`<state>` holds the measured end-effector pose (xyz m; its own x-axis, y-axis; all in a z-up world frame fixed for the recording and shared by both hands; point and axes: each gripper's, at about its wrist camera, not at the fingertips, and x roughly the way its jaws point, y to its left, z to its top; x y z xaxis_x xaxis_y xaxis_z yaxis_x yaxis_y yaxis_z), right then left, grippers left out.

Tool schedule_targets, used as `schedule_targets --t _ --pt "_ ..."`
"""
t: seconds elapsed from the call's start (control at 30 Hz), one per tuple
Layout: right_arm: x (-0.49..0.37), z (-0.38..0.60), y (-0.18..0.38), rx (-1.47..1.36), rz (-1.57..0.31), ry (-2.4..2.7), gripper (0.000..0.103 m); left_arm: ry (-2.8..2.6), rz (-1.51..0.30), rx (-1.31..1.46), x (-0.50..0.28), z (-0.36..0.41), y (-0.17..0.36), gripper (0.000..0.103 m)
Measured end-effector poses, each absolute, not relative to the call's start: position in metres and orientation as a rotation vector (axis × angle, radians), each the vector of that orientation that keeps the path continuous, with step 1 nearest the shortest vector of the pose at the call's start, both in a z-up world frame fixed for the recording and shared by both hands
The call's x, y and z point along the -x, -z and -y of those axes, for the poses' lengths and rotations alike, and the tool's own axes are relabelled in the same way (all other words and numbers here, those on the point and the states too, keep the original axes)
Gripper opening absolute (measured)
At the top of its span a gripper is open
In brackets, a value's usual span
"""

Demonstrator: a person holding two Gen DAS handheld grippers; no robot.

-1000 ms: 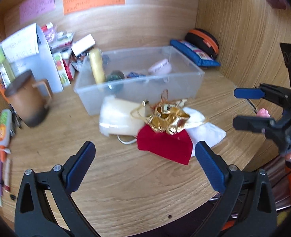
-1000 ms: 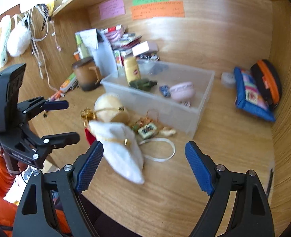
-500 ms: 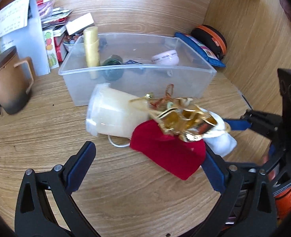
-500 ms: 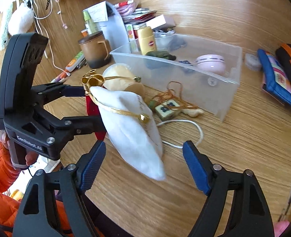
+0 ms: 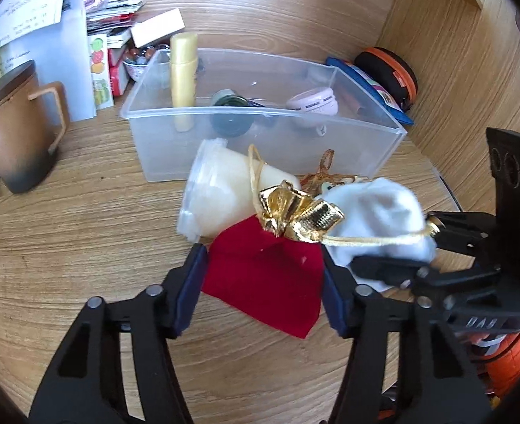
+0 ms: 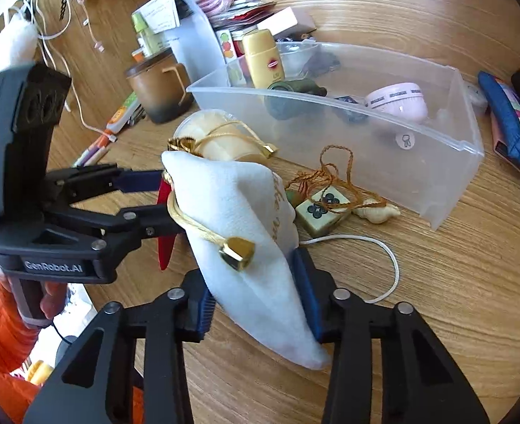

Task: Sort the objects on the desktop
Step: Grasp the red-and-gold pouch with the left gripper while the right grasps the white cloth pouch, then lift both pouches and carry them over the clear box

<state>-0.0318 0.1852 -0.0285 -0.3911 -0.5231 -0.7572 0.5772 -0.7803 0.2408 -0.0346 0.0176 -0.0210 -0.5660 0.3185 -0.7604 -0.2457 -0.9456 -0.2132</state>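
Clear bin [image 5: 366,120] just behind pouches [image 5: 263,282]

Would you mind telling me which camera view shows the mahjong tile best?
The right wrist view: the mahjong tile lies in plain sight on the desk before the clear bin, dots visible, corded to a shell. In the left wrist view it is almost wholly hidden behind the white pouch.

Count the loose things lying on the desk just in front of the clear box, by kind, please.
Drawstring pouches: 2, a red pouch and a white pouch
Lidded plastic cup: 1
Tile charm on a brown cord: 1
Seashell: 1
White cord loop: 1
Total: 6
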Motion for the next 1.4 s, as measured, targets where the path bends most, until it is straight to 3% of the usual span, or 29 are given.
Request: schedule_targets --t 0.03,0.07,0.2,0.4,0.87,1.1,1.4 --pt "0.031 -0.188 0.027 -1.154 -0.064 2.181 0.026 -2.52 0.127 1.248 0.033 -0.016 0.021 0.047" --pt "0.03 -0.191 0.026 -1.154 -0.044 2.181 0.024 -2.499 0.142 1.255 0.033 -0.013 0.022 0.028" --pt "0.025 -0.199 0.023 -1.144 -0.006 2.183 0.022 -2.479 0.14 1.249 0.025 -0.008 0.022 0.017" --pt "0.016 -0.212 0.012 -1.124 0.053 2.181 0.02 -2.523 0.108 1.218 0.009 -0.004 0.01 0.008" --pt "0.009 -0.226 -0.022 -1.055 0.094 2.205 0.019 -2.627 0.062 1.084 -0.016 0.011 -0.035 0.006" --pt "0.01 -0.242 0.003 -1.15 0.096 2.191 0.02 -2.593 0.068 1.115 -0.013 0.007 -0.022 0.006" --pt "0.009 -0.233 -0.001 -1.104 -0.043 2.246 0.033 -2.544 0.062 1.129 -0.008 -0.009 -0.017 0.006"
